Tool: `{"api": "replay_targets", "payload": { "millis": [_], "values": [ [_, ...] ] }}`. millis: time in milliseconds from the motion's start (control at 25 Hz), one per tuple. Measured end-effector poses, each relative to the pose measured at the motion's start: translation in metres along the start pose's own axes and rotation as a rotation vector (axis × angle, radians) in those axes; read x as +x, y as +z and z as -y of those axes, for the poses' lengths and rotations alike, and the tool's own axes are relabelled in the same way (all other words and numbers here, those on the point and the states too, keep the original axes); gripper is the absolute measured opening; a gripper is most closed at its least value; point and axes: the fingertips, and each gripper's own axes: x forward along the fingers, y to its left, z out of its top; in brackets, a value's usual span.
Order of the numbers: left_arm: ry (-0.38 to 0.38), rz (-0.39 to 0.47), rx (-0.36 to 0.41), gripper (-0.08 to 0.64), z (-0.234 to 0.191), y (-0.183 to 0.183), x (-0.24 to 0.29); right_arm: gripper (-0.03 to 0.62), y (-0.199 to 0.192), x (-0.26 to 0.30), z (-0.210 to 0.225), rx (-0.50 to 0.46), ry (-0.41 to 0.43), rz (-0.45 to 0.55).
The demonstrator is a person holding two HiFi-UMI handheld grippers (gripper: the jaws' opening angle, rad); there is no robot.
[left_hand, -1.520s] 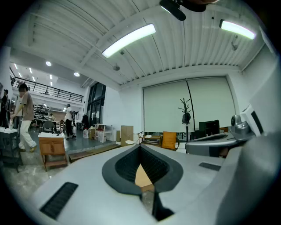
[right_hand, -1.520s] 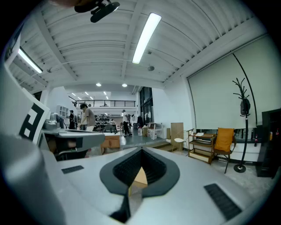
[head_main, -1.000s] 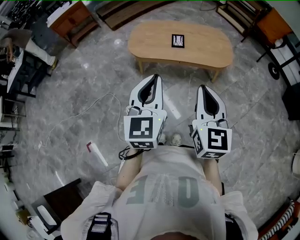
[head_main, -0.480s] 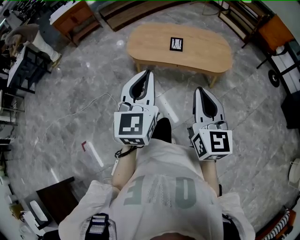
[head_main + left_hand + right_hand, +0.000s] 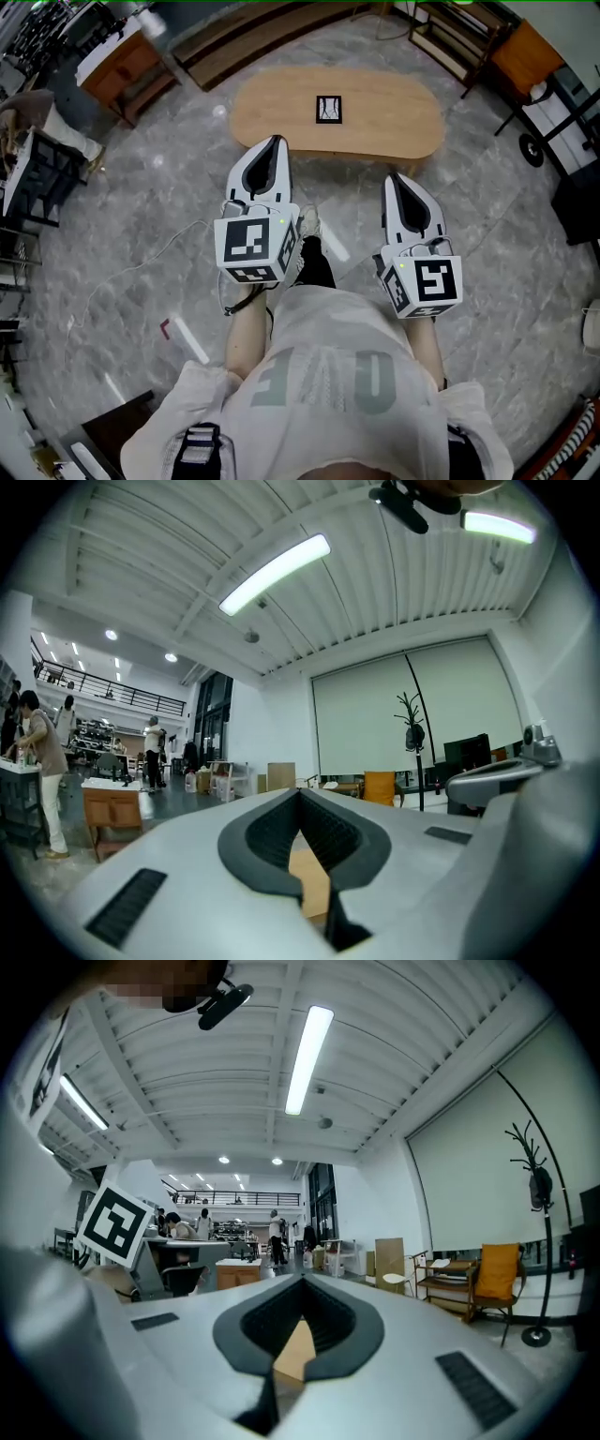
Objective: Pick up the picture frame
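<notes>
The left gripper point(image 5: 274, 141) and right gripper point(image 5: 395, 178) point toward the table point(image 5: 403, 122), jaws together, empty. The frame point(image 5: 329, 109) lies on it, untouched.

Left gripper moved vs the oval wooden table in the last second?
Yes: the white left gripper advanced toward the light oval wooden table; its tip now overlaps the near edge.

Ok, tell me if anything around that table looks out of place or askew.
Nothing on the table stands out: the picture frame seems to lie flat near its middle, alone. On the floor, a loose white cable trails to the left, and a white strip lies nearby.
</notes>
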Motion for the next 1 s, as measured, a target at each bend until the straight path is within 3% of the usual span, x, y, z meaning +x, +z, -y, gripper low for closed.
{"api": "replay_targets", "payload": {
  "millis": [440, 680, 1000],
  "values": [
    [-0.048, -0.063, -0.018, 0.009, -0.03, -0.017, 0.105, 0.006, 0.004, 0.125, 0.027, -0.031, -0.018, -0.076],
    [-0.055, -0.097, -0.052, 0.009, -0.081, -0.033, 0.187, 0.006, -0.008, 0.227, 0.04, -0.008, -0.019, -0.145],
    [-0.101, -0.086, -0.053, 0.009, -0.155, -0.017, 0.319, 0.006, 0.014, 0.382, 0.066, -0.024, -0.034, -0.156]
  ]
}}
